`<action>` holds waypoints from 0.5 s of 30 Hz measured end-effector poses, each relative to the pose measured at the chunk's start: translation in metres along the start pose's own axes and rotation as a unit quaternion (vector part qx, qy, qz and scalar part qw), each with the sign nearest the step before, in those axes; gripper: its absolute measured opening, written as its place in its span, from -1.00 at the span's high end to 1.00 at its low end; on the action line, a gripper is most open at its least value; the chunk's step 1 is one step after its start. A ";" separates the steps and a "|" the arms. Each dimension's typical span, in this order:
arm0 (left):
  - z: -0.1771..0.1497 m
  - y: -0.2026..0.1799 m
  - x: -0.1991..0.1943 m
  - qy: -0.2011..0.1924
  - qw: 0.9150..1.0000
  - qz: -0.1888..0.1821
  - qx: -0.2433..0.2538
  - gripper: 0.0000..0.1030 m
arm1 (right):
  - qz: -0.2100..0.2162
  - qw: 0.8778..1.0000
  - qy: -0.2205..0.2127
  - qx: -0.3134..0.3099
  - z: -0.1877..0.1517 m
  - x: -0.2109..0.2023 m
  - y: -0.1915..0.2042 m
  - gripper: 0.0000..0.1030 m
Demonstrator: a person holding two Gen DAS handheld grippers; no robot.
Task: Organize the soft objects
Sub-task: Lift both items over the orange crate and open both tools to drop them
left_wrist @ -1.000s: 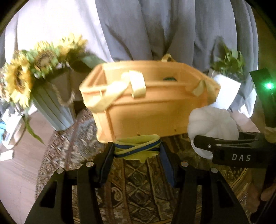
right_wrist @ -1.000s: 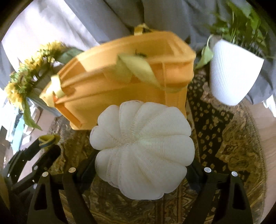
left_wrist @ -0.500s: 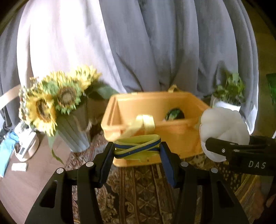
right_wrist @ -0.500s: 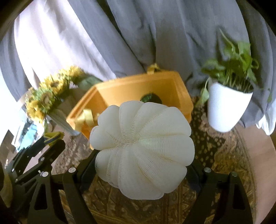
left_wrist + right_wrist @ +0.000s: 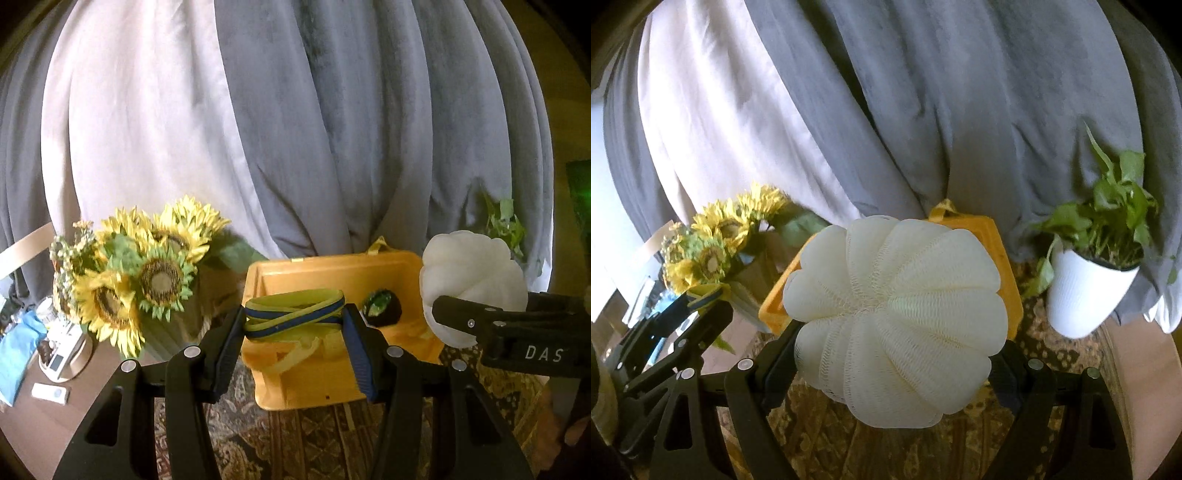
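Yellow-and-blue headband [image 5: 293, 309] clamped between fingers of left hand-held gripper [image 5: 295, 332], above yellow basket [image 5: 332, 384]. White mesh bath pouf [image 5: 894, 321] squeezed in right hand-held gripper [image 5: 892, 363], also over basket's rim. Dark green item [image 5: 382, 308] inside basket.

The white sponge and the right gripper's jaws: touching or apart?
Touching. The right wrist view shows the sponge pinched between the right gripper's jaws, which press against both its sides.
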State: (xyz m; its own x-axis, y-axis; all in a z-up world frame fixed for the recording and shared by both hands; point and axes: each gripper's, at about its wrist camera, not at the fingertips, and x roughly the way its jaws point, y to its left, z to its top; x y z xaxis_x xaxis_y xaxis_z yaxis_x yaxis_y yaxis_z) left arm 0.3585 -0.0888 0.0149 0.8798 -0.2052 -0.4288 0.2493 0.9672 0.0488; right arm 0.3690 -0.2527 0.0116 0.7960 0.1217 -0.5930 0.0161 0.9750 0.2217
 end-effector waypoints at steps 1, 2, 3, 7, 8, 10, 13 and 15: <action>0.002 0.001 0.002 -0.001 1.000 0.000 -0.001 -0.02 | 0.000 1.000 -0.001 -0.002 0.002 0.003 0.001 -0.71; 0.004 0.002 0.004 -0.002 1.000 0.000 -0.002 -0.02 | 0.000 1.000 -0.001 -0.003 0.005 0.005 0.002 -0.71; 0.007 0.003 0.008 -0.003 1.000 -0.001 -0.002 -0.02 | 0.002 1.000 -0.001 -0.003 0.008 0.008 0.002 -0.71; 0.015 0.005 0.022 -0.003 1.000 -0.003 -0.003 -0.02 | 0.006 1.000 0.006 -0.001 0.018 0.023 0.000 -0.71; 0.017 0.005 0.025 -0.002 1.000 -0.004 -0.003 -0.02 | 0.005 1.000 0.008 -0.001 0.020 0.026 -0.001 -0.71; 0.020 0.006 0.034 0.001 1.000 -0.007 -0.004 -0.02 | 0.005 1.000 0.012 -0.001 0.025 0.035 -0.002 -0.71; 0.025 0.006 0.049 0.006 1.000 -0.008 -0.002 -0.02 | 0.005 1.000 0.021 -0.002 0.032 0.050 -0.006 -0.71; 0.028 0.007 0.059 0.008 1.000 -0.006 0.001 -0.02 | 0.005 1.000 0.026 -0.006 0.037 0.059 -0.008 -0.71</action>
State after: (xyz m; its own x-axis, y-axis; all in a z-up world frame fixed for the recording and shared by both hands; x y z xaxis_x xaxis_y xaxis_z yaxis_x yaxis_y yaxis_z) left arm 0.4237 -0.0985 0.0154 0.8705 -0.2143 -0.4431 0.2606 0.9644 0.0454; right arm 0.4376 -0.2598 0.0033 0.7639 0.1403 -0.6299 0.0013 0.9757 0.2189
